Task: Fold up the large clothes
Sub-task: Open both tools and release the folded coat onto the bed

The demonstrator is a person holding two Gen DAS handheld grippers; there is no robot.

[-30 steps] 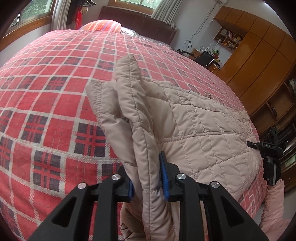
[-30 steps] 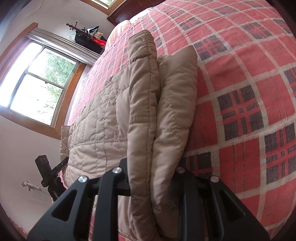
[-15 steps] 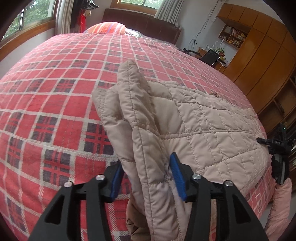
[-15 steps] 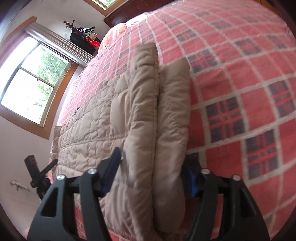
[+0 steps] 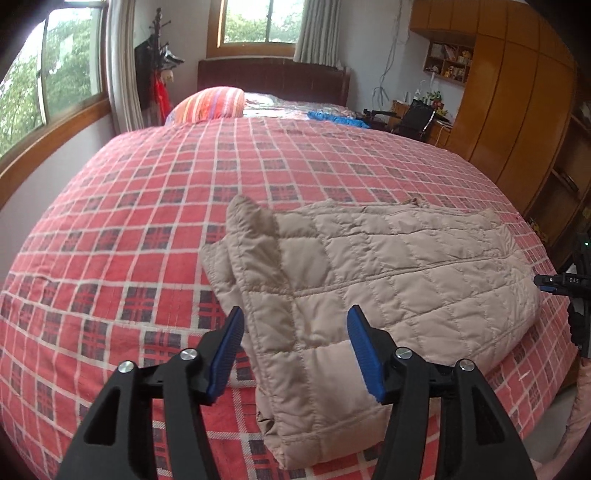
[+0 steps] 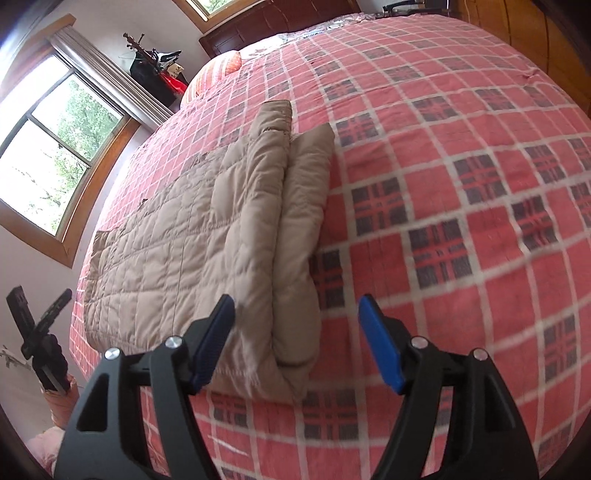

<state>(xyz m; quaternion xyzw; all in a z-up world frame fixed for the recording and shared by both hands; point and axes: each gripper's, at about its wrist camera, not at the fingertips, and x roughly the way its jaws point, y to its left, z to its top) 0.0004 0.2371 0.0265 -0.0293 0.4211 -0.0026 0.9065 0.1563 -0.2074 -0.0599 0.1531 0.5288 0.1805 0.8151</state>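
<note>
The beige quilted padded jacket (image 5: 369, 273), folded, lies on the red plaid bedspread (image 5: 147, 206). Both the left tool (image 5: 295, 350) and the right tool (image 6: 297, 341) are released, holding nothing. The jacket is judged light, soft and springy; its thick doubled edge at 6 o'clock is best gripped.

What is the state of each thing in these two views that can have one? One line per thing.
left gripper: open, holding nothing.
right gripper: open, holding nothing.
quilted jacket: folded, lying flat on the bed, held by neither gripper.
plaid bedspread: spread over the bed.
window curtains: drawn aside.
</note>
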